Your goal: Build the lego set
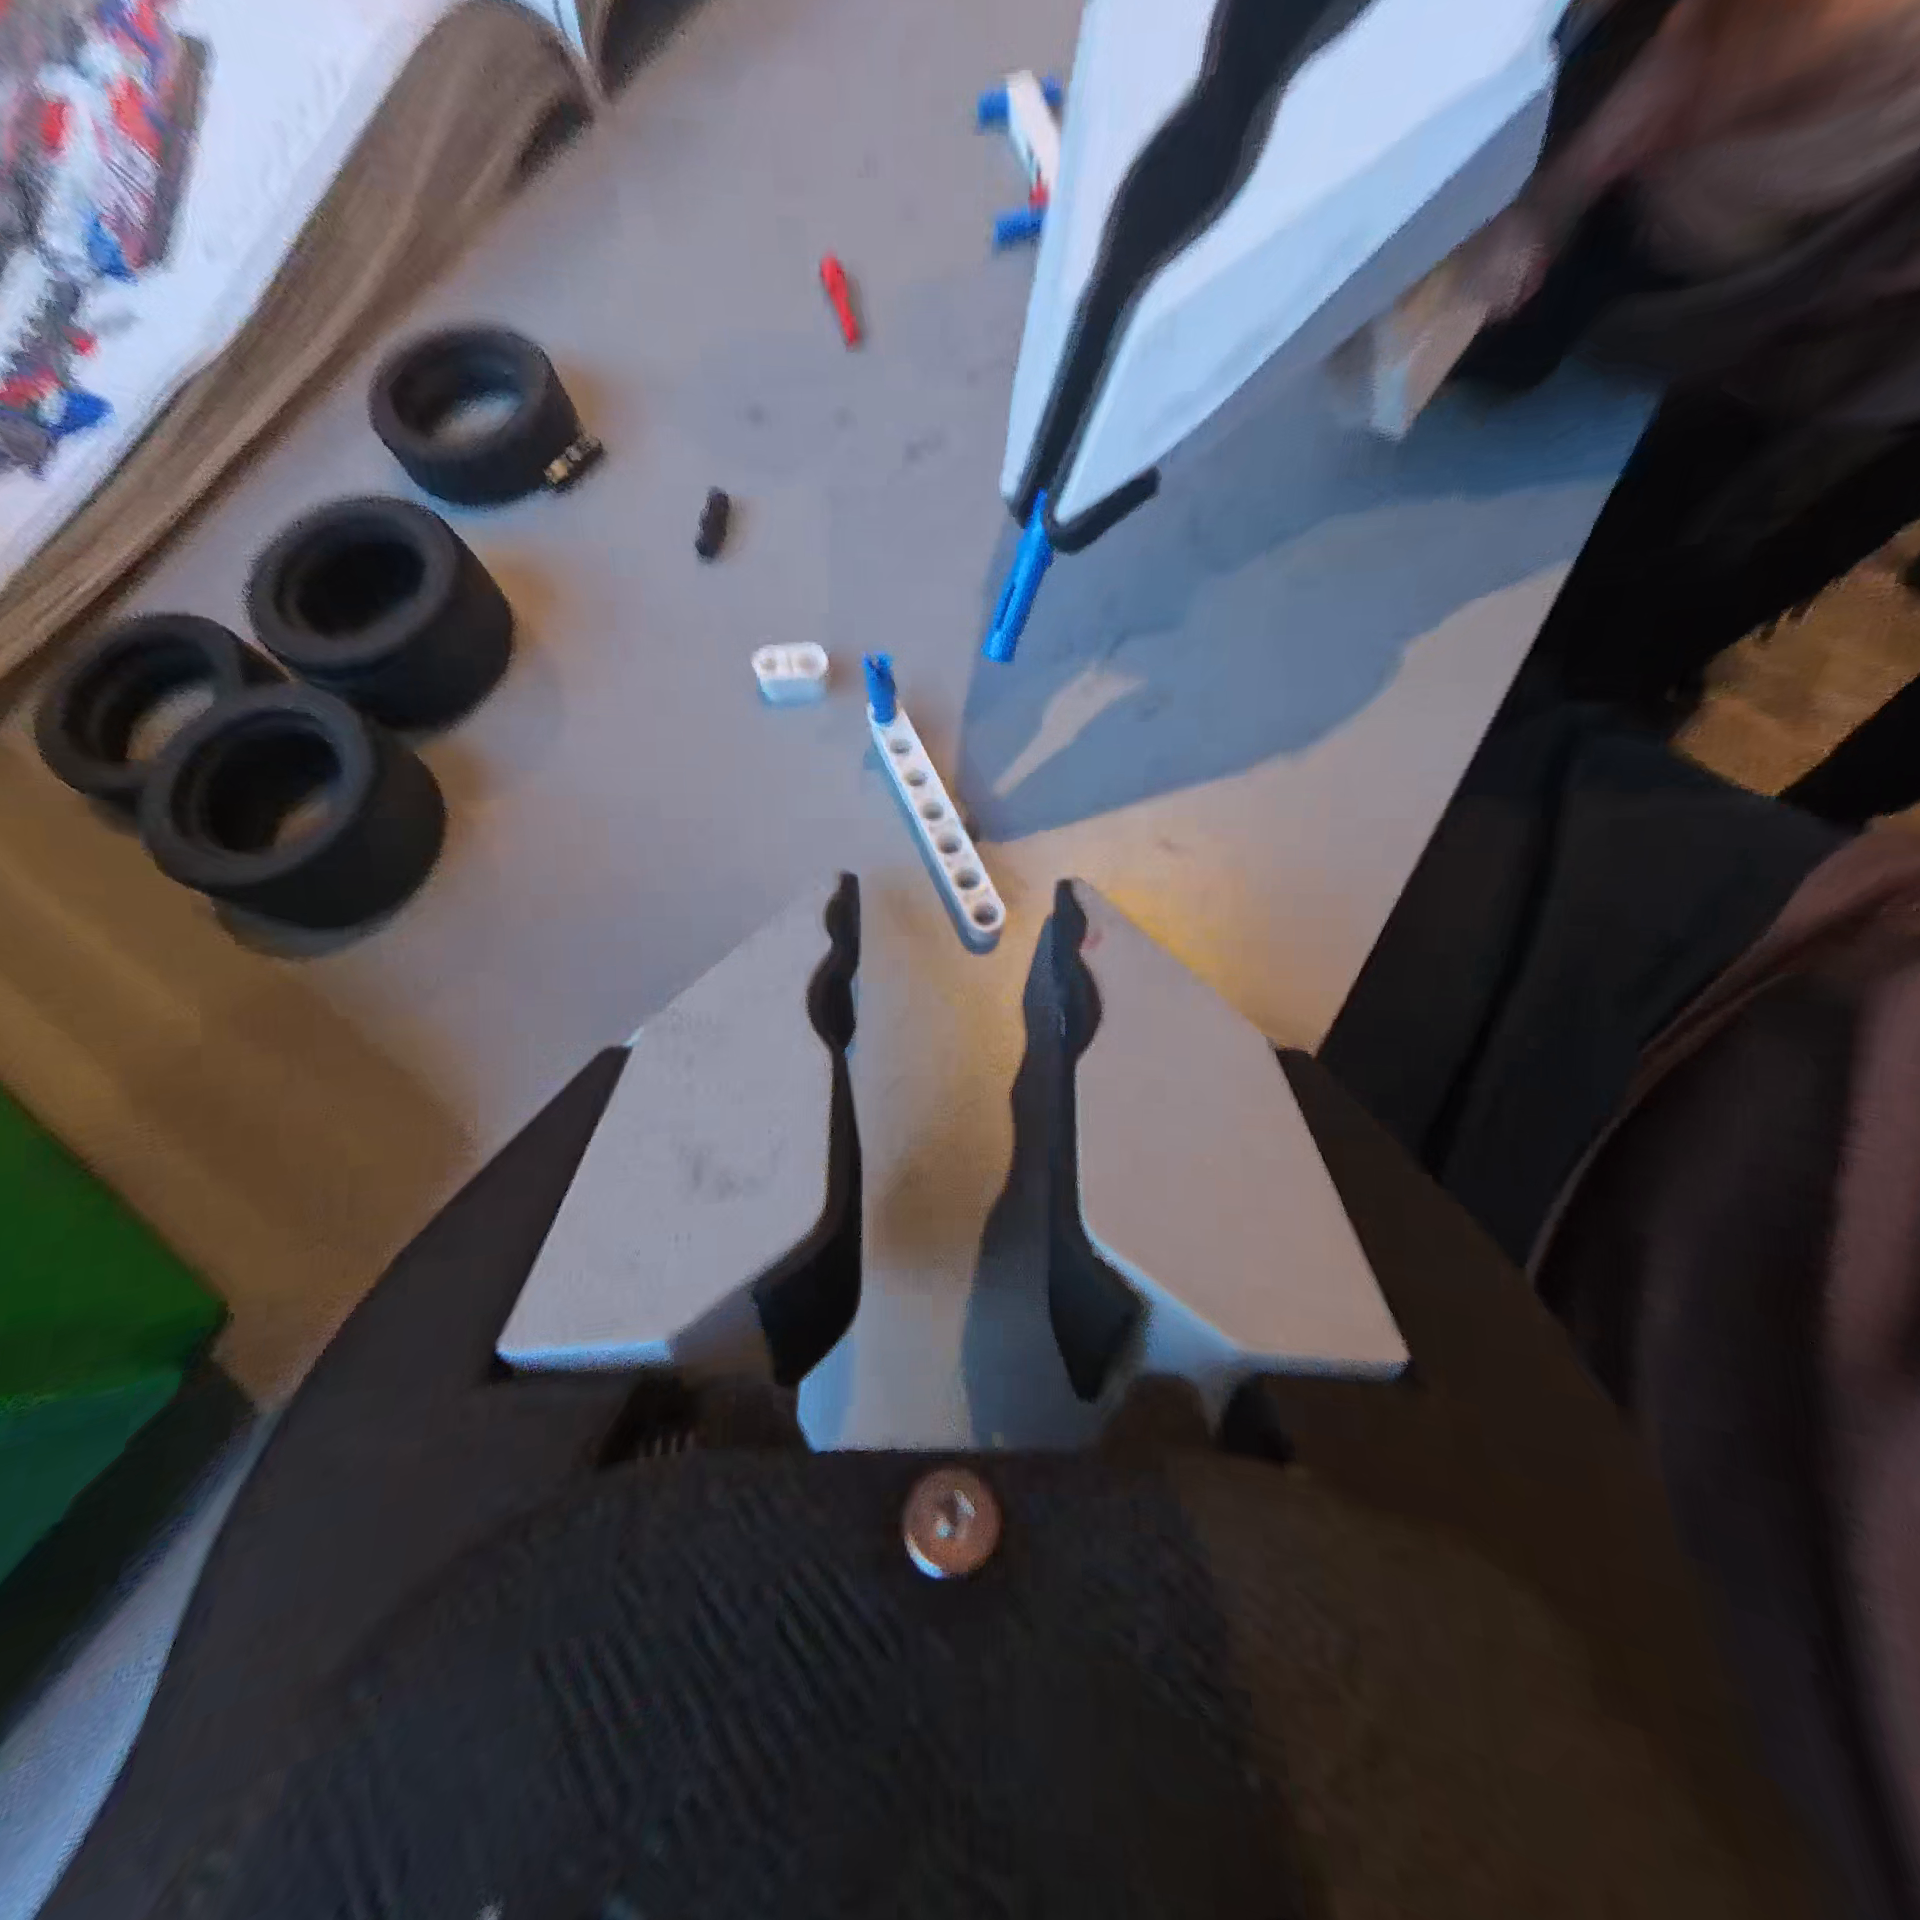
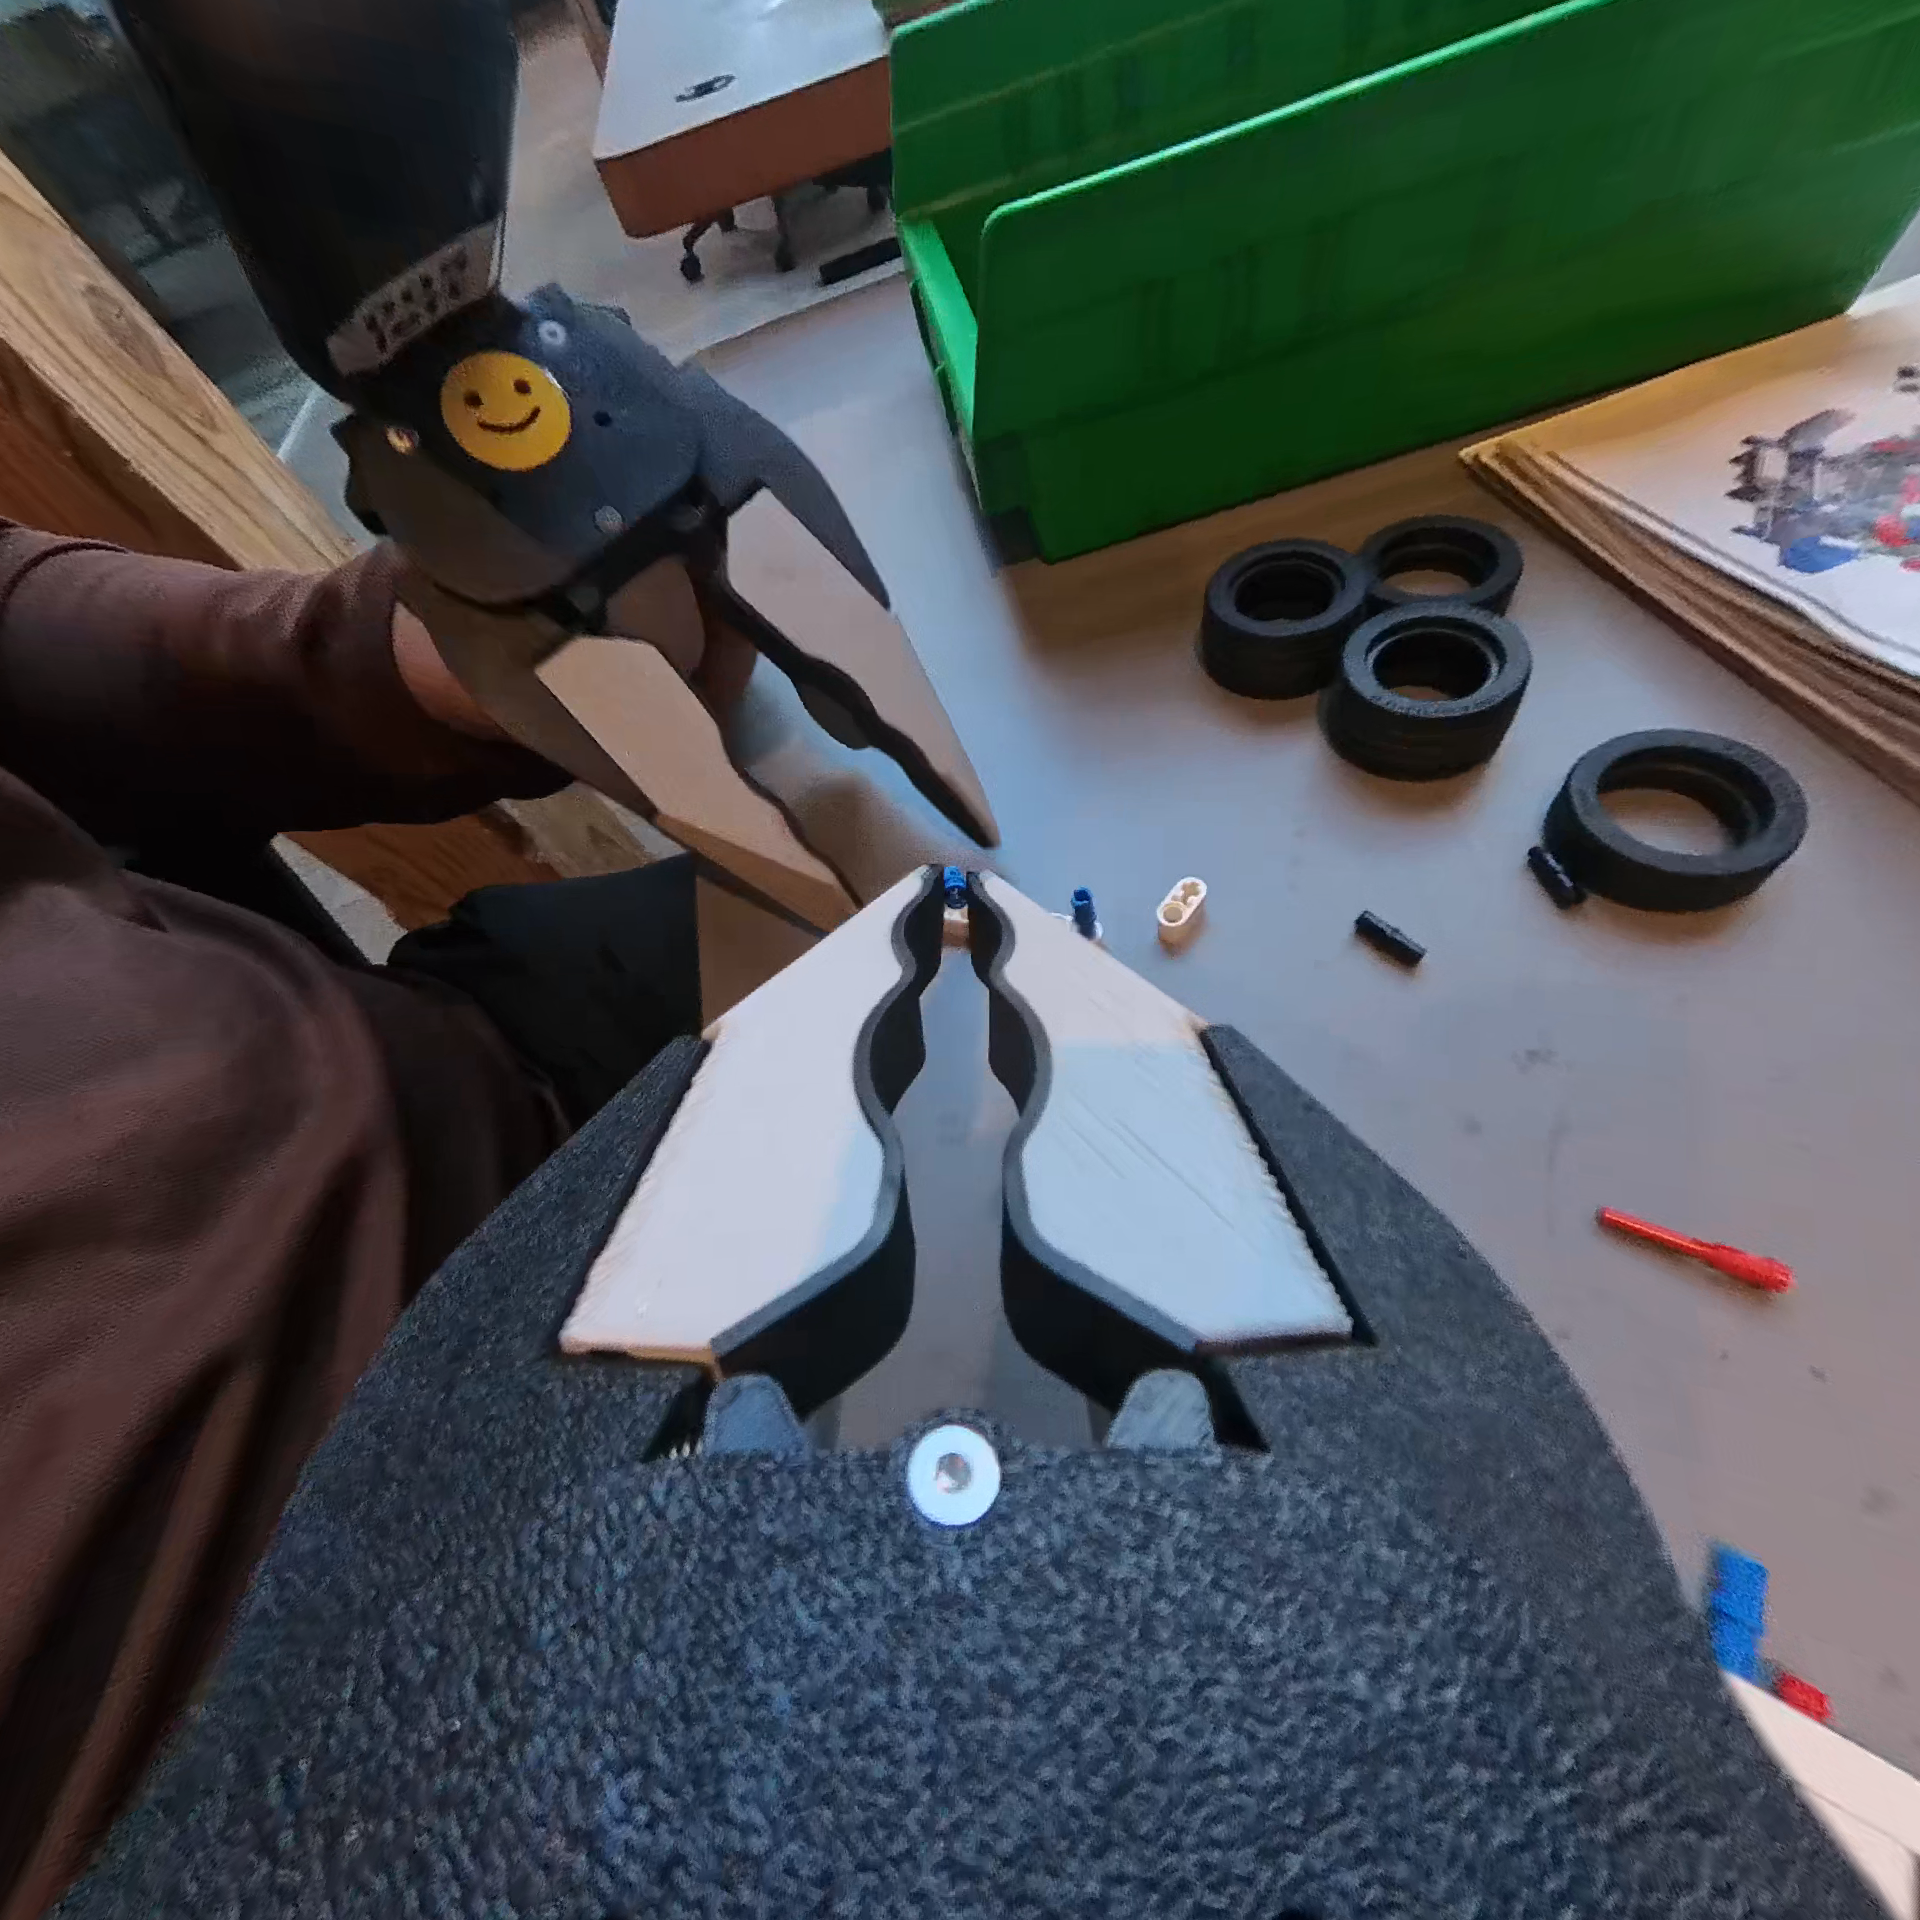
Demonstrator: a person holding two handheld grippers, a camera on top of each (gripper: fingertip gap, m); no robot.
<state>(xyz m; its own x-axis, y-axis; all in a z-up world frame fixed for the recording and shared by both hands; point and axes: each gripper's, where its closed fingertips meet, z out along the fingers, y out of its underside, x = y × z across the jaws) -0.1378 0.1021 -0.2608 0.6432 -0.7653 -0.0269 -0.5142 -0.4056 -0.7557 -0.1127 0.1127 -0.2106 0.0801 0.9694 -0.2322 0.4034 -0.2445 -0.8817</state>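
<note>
Right tool: fingers drawn nearly together, pinching a blue pin at the tips, raised above the counter. Left tool: fingers spread, holding nothing, tips just short of the near end of a white holed beam lying flat. A second blue pin stands in the beam's far end. In the right wrist view the beam is largely hidden behind the tool. A small white connector lies just left. Four black tyres farther off. The red piece is possibly an axle; blurred.
</note>
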